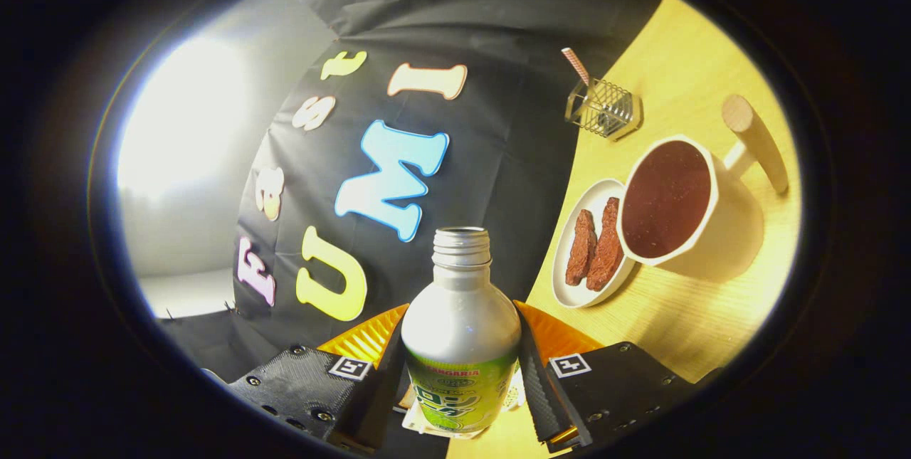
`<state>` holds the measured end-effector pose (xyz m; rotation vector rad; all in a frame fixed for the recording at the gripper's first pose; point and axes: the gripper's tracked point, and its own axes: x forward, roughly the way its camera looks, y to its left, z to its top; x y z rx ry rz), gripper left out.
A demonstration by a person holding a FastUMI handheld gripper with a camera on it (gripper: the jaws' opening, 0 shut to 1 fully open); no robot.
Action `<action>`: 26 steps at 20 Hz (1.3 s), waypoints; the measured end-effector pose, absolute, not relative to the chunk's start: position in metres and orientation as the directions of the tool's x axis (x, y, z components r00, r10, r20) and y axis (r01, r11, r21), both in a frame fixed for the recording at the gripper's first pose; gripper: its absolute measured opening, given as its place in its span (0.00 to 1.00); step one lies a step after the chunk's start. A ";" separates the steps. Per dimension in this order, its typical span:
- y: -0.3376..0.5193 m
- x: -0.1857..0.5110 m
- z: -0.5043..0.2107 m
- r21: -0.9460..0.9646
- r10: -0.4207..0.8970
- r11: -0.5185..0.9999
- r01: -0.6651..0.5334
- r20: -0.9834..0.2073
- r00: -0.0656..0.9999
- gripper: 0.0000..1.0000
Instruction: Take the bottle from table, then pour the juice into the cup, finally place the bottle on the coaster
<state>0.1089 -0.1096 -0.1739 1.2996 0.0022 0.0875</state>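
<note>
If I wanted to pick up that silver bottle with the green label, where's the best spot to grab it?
Grip the silver aluminium bottle around its wide, straight-sided labelled body, coming in from the side with one finger on each flank, as the gripper holds it here. The neck is narrow and threaded, the shoulders slope, so fingers would likely slip there. Its mouth is open, so a low grip helps steady pouring.

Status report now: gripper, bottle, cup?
Gripper shut on bottle, cap off, tilted. Cup beyond fingers, dark liquid inside. Plate with two brown pieces touches the cup.
</note>
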 end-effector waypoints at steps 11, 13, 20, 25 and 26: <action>-0.122 0.115 -0.165 0.992 0.016 0.050 -0.112 0.111 0.994 0.75; -0.124 0.116 -0.166 0.993 0.009 0.033 -0.111 0.110 0.994 0.75; -0.125 0.114 -0.167 0.991 -0.014 -0.064 -0.115 0.115 0.993 0.75; -0.126 0.115 -0.172 0.988 -0.034 -0.115 -0.106 0.102 0.994 0.75; -0.124 0.116 -0.174 0.987 -0.032 -0.121 -0.105 0.101 0.994 0.75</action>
